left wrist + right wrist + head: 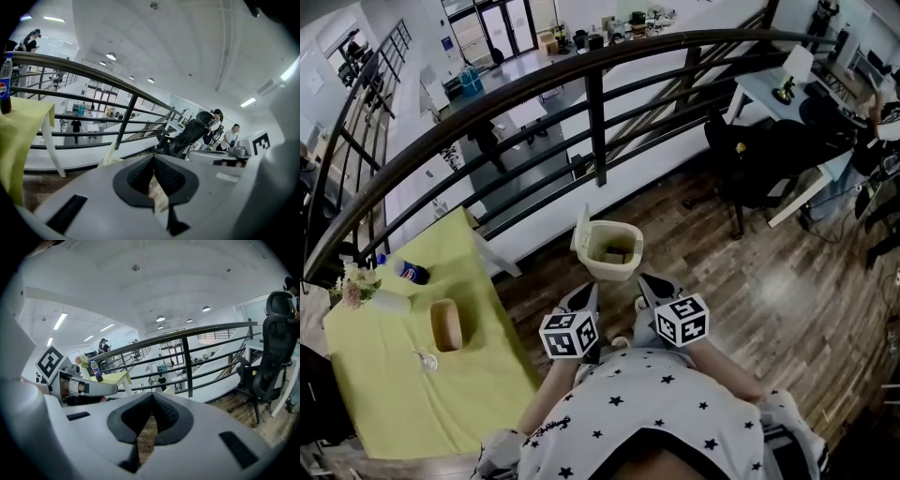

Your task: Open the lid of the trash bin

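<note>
The cream trash bin (pixel 611 251) stands on the wooden floor by the railing. Its lid (pixel 580 231) is tipped up on the bin's left side, and brown stuff shows inside. Both grippers are held close to my body, short of the bin and touching nothing. The left gripper (pixel 585 298) is shut, and so is the right gripper (pixel 650 285). In the left gripper view the jaws (pixel 153 160) meet, with the raised lid (pixel 109 157) just past them. The right gripper view shows the closed jaws (pixel 152 398) and the lid's top (pixel 168 391) beyond.
A black railing (pixel 595 122) runs behind the bin over a drop to a lower floor. To the left, a yellow-green table (pixel 384 394) carries a bottle (pixel 411 272), flowers (pixel 354 284) and a wooden box (pixel 446 324). Black office chairs (pixel 759 159) stand at right.
</note>
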Available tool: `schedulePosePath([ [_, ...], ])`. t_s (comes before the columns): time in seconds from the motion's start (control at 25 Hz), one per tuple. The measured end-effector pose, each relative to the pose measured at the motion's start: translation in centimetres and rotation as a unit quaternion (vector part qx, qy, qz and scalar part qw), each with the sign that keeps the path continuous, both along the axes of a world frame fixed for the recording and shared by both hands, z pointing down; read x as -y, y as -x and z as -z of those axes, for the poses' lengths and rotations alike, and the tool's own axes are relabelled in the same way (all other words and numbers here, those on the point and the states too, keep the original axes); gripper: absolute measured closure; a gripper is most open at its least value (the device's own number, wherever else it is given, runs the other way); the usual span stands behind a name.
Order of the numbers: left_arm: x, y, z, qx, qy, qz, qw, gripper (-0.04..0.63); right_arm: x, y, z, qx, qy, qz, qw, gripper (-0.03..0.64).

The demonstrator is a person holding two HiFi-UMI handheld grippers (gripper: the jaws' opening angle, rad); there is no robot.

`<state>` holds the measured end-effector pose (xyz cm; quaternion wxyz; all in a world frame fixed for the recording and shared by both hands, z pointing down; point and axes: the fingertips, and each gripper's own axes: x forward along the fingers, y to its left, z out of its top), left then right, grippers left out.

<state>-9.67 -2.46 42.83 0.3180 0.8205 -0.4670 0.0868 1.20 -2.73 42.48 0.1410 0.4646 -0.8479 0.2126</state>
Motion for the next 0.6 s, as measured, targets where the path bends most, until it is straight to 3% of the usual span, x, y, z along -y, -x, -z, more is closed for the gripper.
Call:
schedulePosePath([
  [0.6, -0.1, -1.6, 0.5, -0.002, -0.008, -0.005, 1.0000, 0.583, -0.3, -1.6, 0.9, -0.002, -0.018, -0.010, 1.000, 0.624],
])
